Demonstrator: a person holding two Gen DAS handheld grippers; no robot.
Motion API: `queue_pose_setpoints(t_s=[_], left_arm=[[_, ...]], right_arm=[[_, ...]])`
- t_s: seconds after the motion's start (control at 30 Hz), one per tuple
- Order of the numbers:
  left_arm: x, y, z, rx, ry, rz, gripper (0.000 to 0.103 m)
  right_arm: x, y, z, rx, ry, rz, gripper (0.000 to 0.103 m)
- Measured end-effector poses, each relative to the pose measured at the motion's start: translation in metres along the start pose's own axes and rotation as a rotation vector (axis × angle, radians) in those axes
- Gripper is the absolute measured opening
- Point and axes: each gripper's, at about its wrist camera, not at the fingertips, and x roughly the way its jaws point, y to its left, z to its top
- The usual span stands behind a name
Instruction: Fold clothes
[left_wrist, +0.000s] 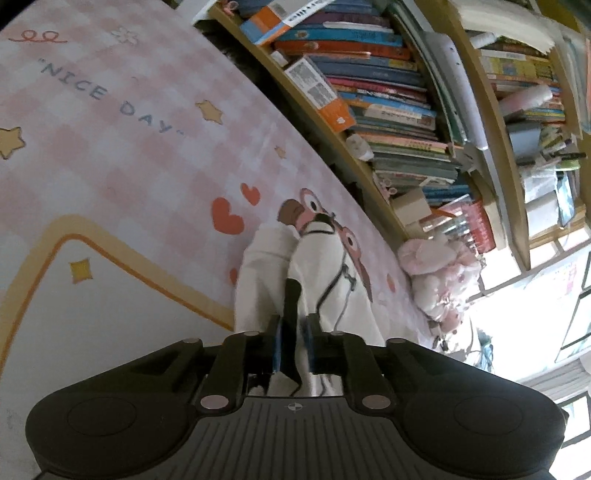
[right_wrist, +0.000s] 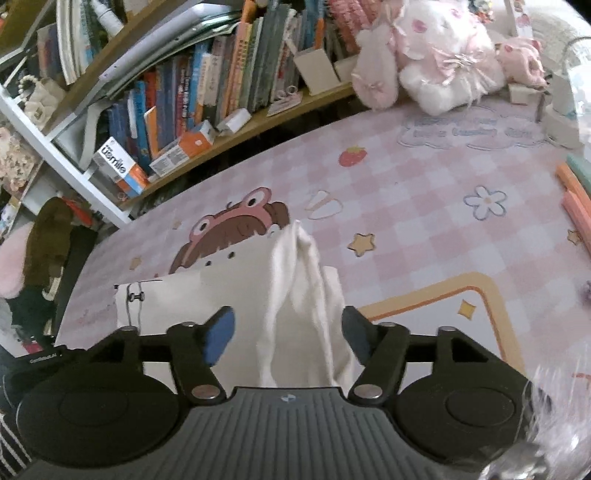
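White garment (left_wrist: 332, 291) in left gripper (left_wrist: 294, 332), apparently pinched.

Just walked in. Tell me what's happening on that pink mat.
A person with a handheld gripper in each hand is folding a white garment on the pink checked mat. The left gripper is shut on a bunched part of the cloth with a dark strip. The right gripper stands open, with a ridge of white fabric between its fingers but not pinched. Books fill the bookshelf behind, and a plush toy sits at the mat's far end.
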Motion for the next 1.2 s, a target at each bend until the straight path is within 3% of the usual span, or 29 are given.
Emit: queue_pose_setpoints(t_s=[0.13, 0.23, 0.3, 0.4, 0.47, 0.53, 0.63, 0.8, 1.0, 1.03, 1.13, 1.2], left_arm=[[-0.013, -0.018, -0.006, 0.091, -0.080, -0.016, 0.003], [-0.002, -0.009, -0.005, 0.057, -0.038, 0.067, 0.008], [0.000, -0.006, -0.003, 0.031, -0.027, 0.082, 0.012], [-0.012, -0.013, -0.002, 0.066, -0.053, 0.092, 0.034], [-0.023, -0.016, -0.003, 0.095, -0.077, 0.108, 0.067], [-0.031, -0.018, -0.006, 0.123, -0.084, 0.146, 0.076], [-0.030, -0.020, -0.012, 0.162, -0.040, 0.187, 0.081], [-0.009, -0.021, -0.018, 0.192, 0.055, 0.242, 0.081], [0.001, -0.017, -0.009, 0.147, 0.022, 0.224, 0.078], [0.002, -0.016, -0.008, 0.129, 0.021, 0.215, 0.074], [0.008, -0.012, -0.005, 0.081, 0.041, 0.190, 0.044], [0.010, -0.013, -0.006, 0.069, 0.039, 0.198, 0.038]], right_arm=[[0.005, -0.009, -0.002, 0.032, 0.029, -0.008, 0.069], [0.007, -0.014, -0.004, 0.047, 0.052, -0.002, 0.070], [0.009, -0.016, -0.004, 0.051, 0.066, 0.002, 0.070], [0.010, -0.018, -0.005, 0.052, 0.077, 0.006, 0.072], [0.010, -0.020, -0.005, 0.060, 0.089, 0.013, 0.073], [0.012, -0.024, -0.006, 0.075, 0.105, 0.022, 0.073], [0.016, -0.028, -0.008, 0.104, 0.131, 0.039, 0.073], [0.025, -0.028, -0.010, 0.125, 0.163, 0.057, 0.073], [0.034, -0.020, -0.009, 0.112, 0.176, 0.081, 0.068], [0.037, -0.017, -0.010, 0.101, 0.180, 0.082, 0.065], [0.043, -0.007, -0.009, 0.061, 0.183, 0.065, 0.052], [0.044, -0.002, -0.011, 0.036, 0.181, 0.055, 0.038]])
